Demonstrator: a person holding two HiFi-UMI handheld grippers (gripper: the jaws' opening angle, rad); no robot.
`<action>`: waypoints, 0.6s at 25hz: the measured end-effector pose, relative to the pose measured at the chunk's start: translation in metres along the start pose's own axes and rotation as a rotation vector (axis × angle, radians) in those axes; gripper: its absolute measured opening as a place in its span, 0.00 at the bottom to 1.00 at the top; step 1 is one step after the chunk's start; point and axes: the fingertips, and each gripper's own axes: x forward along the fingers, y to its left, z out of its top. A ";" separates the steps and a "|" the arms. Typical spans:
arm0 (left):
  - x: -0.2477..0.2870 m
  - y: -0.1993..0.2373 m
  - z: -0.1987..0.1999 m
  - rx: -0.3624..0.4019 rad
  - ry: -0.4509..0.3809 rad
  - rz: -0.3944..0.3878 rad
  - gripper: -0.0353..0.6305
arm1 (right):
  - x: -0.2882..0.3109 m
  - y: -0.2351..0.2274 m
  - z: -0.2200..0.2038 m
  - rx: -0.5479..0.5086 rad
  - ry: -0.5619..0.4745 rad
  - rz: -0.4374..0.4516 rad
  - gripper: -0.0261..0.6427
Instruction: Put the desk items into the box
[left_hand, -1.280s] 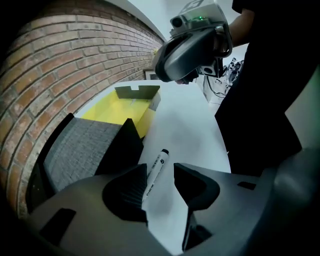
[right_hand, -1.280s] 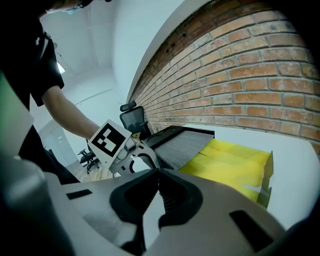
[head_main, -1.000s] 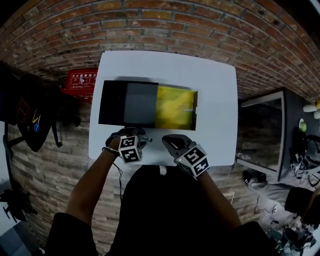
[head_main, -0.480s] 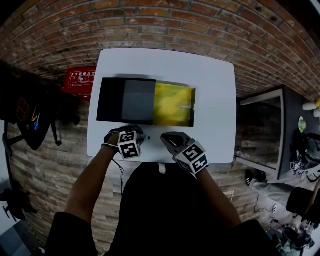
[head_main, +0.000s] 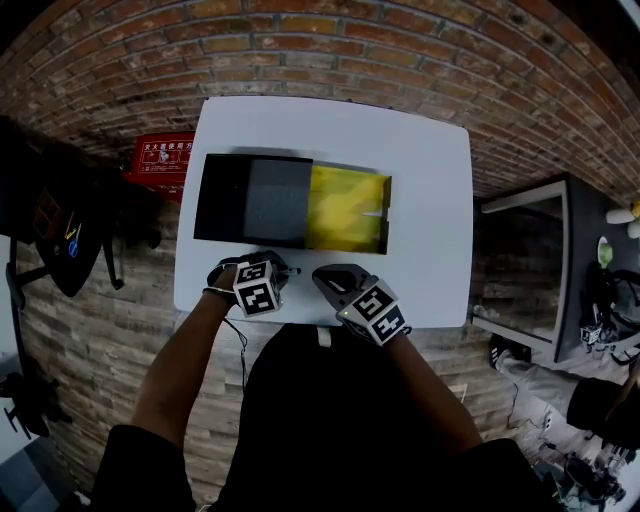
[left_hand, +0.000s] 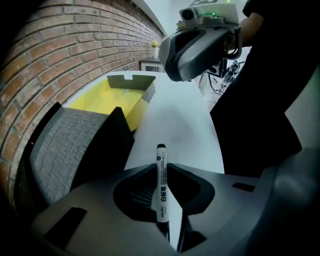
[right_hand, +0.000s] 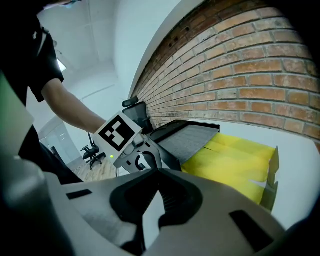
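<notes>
A white whiteboard marker (left_hand: 161, 185) with a black cap lies lengthwise between the jaws of my left gripper (left_hand: 163, 172), which are closing, their pads against its barrel. That gripper (head_main: 274, 263) hovers at the white table's (head_main: 430, 200) near edge. It is just in front of the open box, which has a yellow tray (head_main: 346, 208) and a black lid with a grey lining (head_main: 272, 202). My right gripper (head_main: 322, 276) is close beside it on the right, shut and empty (right_hand: 158, 194). The head view hides the marker.
A red box (head_main: 160, 160) sits on the brick floor left of the table. A dark office chair (head_main: 60, 235) stands further left, and a dark cabinet (head_main: 525, 260) is on the right. The yellow tray's flap (right_hand: 271, 175) stands up at its far end.
My right gripper has slid a little left, closer to the left gripper. The left gripper has stayed at the table's near edge.
</notes>
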 end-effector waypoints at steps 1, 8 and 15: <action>-0.001 0.000 0.001 -0.005 -0.005 0.000 0.17 | -0.001 -0.001 0.001 0.002 -0.002 0.000 0.07; -0.011 0.004 0.014 -0.091 -0.076 0.037 0.17 | -0.011 -0.008 0.006 0.007 -0.032 -0.007 0.07; -0.026 0.011 0.047 -0.313 -0.225 0.052 0.17 | -0.037 -0.023 0.003 0.020 -0.064 -0.043 0.07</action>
